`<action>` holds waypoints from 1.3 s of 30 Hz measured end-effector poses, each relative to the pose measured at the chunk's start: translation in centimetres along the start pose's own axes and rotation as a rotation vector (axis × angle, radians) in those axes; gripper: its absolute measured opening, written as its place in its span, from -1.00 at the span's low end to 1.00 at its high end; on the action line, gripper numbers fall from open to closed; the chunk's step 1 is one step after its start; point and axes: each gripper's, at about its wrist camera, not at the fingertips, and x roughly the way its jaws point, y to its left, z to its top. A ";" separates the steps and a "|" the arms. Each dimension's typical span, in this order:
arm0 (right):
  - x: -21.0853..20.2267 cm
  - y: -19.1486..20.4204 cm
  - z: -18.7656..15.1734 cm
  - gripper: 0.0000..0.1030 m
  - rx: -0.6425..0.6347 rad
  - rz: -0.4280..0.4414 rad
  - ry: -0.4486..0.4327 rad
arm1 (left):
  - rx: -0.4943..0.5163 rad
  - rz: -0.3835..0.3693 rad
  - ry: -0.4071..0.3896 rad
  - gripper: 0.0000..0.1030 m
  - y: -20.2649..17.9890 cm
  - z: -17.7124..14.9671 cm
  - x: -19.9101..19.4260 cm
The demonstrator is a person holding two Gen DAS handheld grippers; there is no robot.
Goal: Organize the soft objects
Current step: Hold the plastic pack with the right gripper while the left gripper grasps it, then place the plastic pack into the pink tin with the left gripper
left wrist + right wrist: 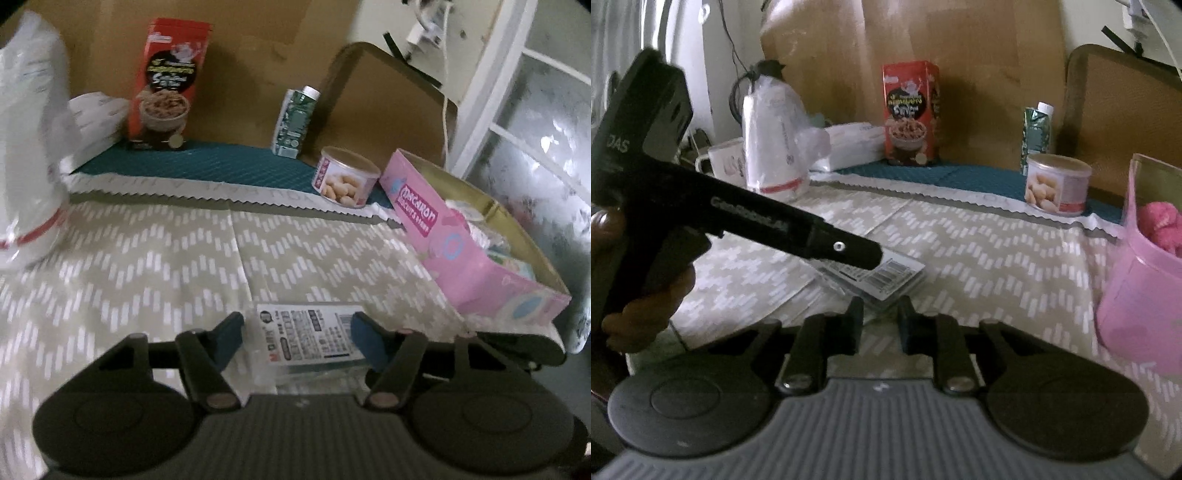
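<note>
Two grippers face one clear packet [308, 338] lying flat on the cloth. The left gripper [295, 341] is open with the packet between its fingers, long axis across them. The right gripper [880, 325], half open and empty, stands just behind.

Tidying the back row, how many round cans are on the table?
1: the peanut can stands on the teal mat, between the green carton and the pink box. Others may be hidden.

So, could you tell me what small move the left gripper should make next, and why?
Probably close the left gripper on the clear packet: its open fingers already sit on either side of the packet, which lies flat on the patterned cloth, not yet pinched.
</note>
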 end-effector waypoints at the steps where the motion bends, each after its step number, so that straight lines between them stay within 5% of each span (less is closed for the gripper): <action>1: -0.2 0.1 0.0 -0.56 -0.003 0.006 -0.006 | -0.005 0.005 -0.001 0.24 -0.2 -0.1 -0.2; 6: -0.5 -0.3 -0.6 -0.56 -0.016 0.035 0.038 | 0.007 0.015 0.023 0.26 -0.9 -0.8 -0.4; 8: -0.7 -0.5 -0.6 -0.51 -0.013 0.046 0.040 | 0.002 0.030 0.022 0.59 -0.8 -0.9 -0.3; 10: -0.9 -0.5 -0.6 -0.35 -0.018 0.038 0.039 | 0.007 0.055 0.006 0.69 -0.7 -0.8 -0.5; 13: -0.6 -0.3 -0.5 -0.13 -0.041 0.019 0.043 | 0.010 0.019 0.010 0.59 -0.3 -1.0 -0.2; 14: -0.3 -0.3 -0.5 -0.10 -0.039 0.020 0.053 | 0.027 0.007 0.009 0.36 -0.6 -1.1 0.0; 18: 0.6 0.6 -0.2 -0.07 -0.082 0.013 0.049 | 0.070 0.057 0.013 0.37 -2.0 -1.2 0.0; 24: -1.3 -0.3 0.4 -0.09 -0.042 0.010 -0.046 | 0.089 -0.005 -0.058 0.33 -4.0 1.5 -1.9; 31: -6.2 -4.3 2.0 -0.09 0.006 -0.178 -0.193 | 0.306 -0.138 -0.120 0.33 -13.5 6.9 0.2; 39: -12.8 -12.4 1.1 -0.09 0.090 -0.447 -0.255 | 0.454 -0.300 -0.050 0.33 -26.1 8.8 8.2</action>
